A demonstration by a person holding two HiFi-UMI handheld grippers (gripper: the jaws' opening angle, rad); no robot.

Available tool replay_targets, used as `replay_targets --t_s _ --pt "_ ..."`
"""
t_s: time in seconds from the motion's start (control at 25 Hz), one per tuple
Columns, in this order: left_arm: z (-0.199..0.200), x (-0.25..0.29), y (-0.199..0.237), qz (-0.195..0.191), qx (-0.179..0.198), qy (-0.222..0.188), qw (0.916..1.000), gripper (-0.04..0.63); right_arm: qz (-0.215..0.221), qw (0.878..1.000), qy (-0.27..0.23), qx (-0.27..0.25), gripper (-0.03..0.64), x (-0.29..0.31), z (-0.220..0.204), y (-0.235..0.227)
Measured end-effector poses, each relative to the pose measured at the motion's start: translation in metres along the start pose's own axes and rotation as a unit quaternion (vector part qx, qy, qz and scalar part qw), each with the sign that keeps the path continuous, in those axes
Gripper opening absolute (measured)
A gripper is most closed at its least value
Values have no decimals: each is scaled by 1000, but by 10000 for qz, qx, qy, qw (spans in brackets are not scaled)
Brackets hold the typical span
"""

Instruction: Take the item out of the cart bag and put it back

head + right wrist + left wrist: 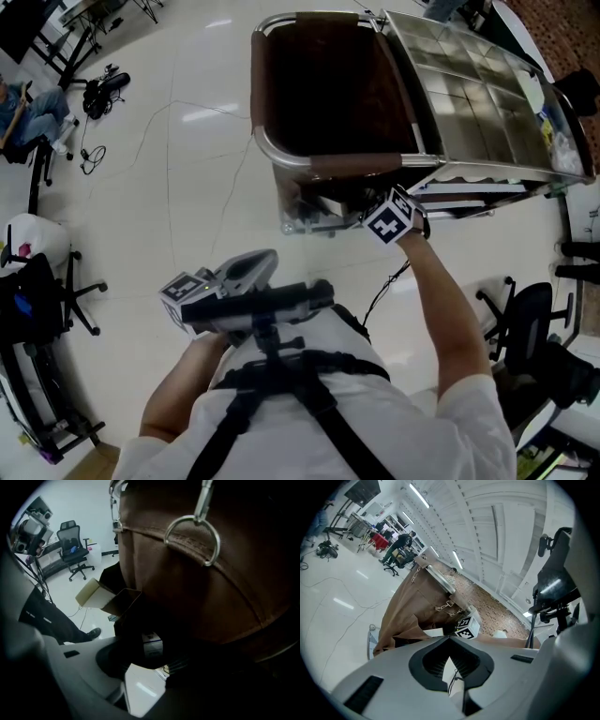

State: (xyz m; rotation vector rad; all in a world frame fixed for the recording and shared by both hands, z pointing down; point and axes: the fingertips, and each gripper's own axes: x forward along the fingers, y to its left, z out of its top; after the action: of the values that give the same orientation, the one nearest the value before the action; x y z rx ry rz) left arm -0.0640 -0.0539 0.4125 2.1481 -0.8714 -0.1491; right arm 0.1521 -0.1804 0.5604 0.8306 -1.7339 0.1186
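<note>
The brown cart bag (319, 84) hangs in a metal frame at the top middle of the head view, its inside dark. Only the marker cube (392, 218) of my right gripper shows there, low at the bag's front right corner; its jaws are hidden under the bag. In the right gripper view the right gripper (151, 659) points down beneath the brown bag (197, 573), jaws apart. A small white box with blue print (152, 645) lies in the dark ahead of the gap, untouched. My left gripper (265, 262) stays close to my body, jaws together and empty (450, 645).
A metal ring (192, 536) hangs on the bag's strap. An open cardboard box (101, 597) sits low beside the bag. The cart's wire basket (478, 94) lies right of the bag. Office chairs (525, 319) and floor cables (103, 89) stand around the cart.
</note>
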Motion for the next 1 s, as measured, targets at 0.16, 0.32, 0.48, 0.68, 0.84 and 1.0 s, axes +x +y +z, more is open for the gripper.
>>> replay_targets --t_s 0.16,0.32,0.48,0.68,0.84,1.0 --pt "-1 -3 1 -15 14 48 10000 5 7 9997 227 -116 176 2 1 2" --pt "0 -4 1 -1 -9 5 10000 5 38 9982 474 -354 176 6 -2 6" --pt "0 -5 3 -7 -7 9 10000 5 -3 9947 747 -706 176 11 -8 8" --pt "1 -6 4 -8 -21 -48 10000 5 -80 9897 1015 -1006 175 14 -14 9" --pt "3 -8 3 -3 -10 -89 10000 5 -285 9856 1249 -1102 156 15 -19 6" --pt "0 -13 2 -30 -12 -11 10000 5 -467 9839 1231 -1207 144 16 -20 5"
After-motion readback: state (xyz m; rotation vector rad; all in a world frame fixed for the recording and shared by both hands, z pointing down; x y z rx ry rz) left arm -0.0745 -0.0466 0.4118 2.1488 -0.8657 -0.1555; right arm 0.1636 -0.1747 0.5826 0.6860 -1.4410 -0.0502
